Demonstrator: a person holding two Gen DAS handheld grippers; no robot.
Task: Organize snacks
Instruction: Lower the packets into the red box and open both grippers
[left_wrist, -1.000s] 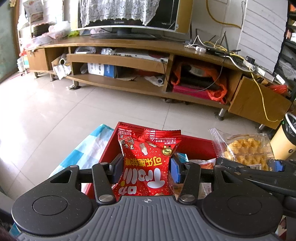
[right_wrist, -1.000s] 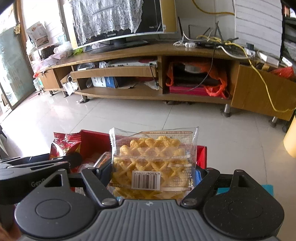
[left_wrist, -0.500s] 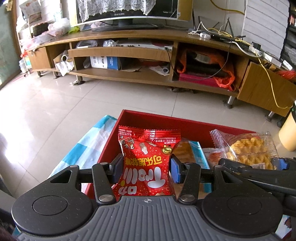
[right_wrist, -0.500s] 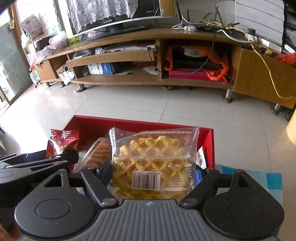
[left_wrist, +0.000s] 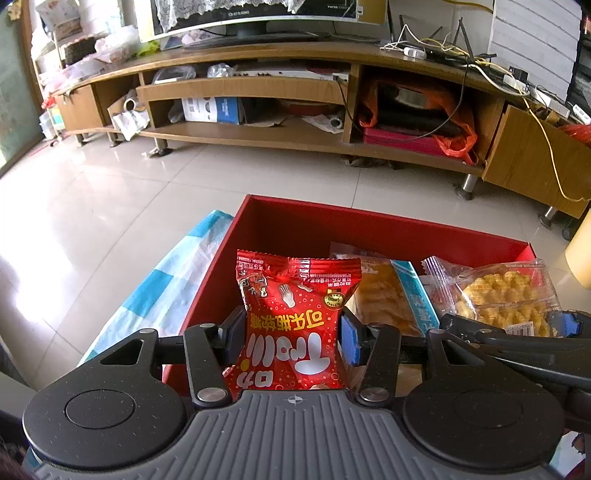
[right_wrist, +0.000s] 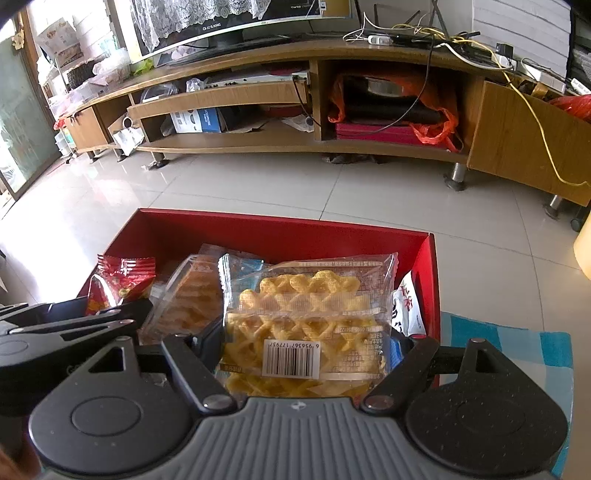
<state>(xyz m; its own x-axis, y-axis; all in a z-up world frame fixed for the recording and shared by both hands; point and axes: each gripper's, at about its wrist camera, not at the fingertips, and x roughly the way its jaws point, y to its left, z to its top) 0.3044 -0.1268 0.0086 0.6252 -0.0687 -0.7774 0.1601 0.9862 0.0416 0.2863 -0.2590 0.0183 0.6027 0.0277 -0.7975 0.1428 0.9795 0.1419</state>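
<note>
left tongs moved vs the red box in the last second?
Yes. The left tongs, shut on the red snack bag, came down toward the red box, which now shows more of its inside.

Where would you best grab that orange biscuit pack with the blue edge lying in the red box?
Judging by its pose, across its two long edges, coming from above: the biscuit pack lies flat in the red box between other packets, so only its top is free. Both claws are full now.

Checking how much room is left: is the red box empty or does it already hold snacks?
Not empty. The red box already holds several wrapped snacks, such as an orange pastry pack.
</note>
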